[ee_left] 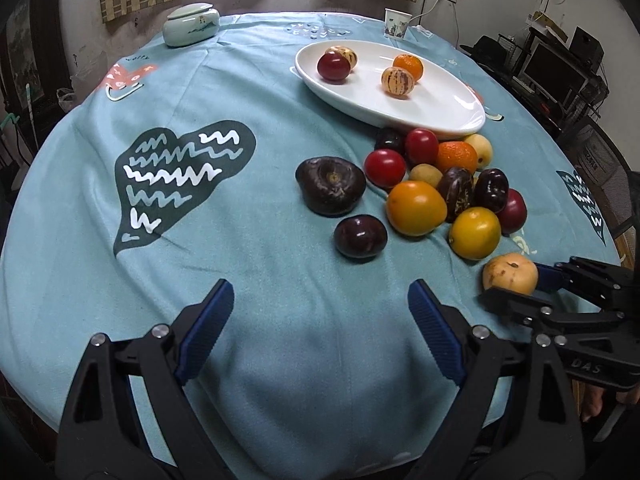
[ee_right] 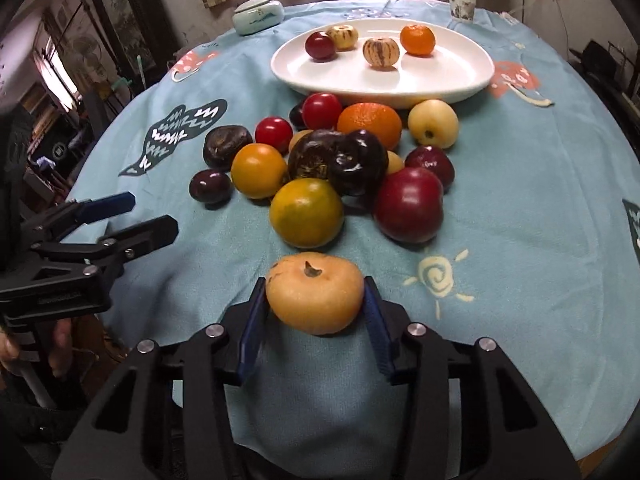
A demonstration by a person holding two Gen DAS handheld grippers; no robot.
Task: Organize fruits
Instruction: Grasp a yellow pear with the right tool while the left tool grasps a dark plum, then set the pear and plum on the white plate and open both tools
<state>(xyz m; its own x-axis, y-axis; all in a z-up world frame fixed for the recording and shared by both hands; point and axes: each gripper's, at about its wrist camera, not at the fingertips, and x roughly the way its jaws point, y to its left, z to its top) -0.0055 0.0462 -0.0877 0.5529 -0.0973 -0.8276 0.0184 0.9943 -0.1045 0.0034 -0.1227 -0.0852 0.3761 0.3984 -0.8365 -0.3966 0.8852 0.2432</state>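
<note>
Pickup step: right gripper [ee_right: 315,304] clamps tan fruit [ee_right: 315,293]; left gripper [ee_left: 320,320] gapes empty; next, lift toward white plate [ee_right: 460,80] ahead.

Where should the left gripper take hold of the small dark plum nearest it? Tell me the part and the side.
Grip the dark plum across its rounded middle, coming down from above and the near side. It lies alone on the tablecloth, with bare cloth left and right for the open left gripper.
</note>
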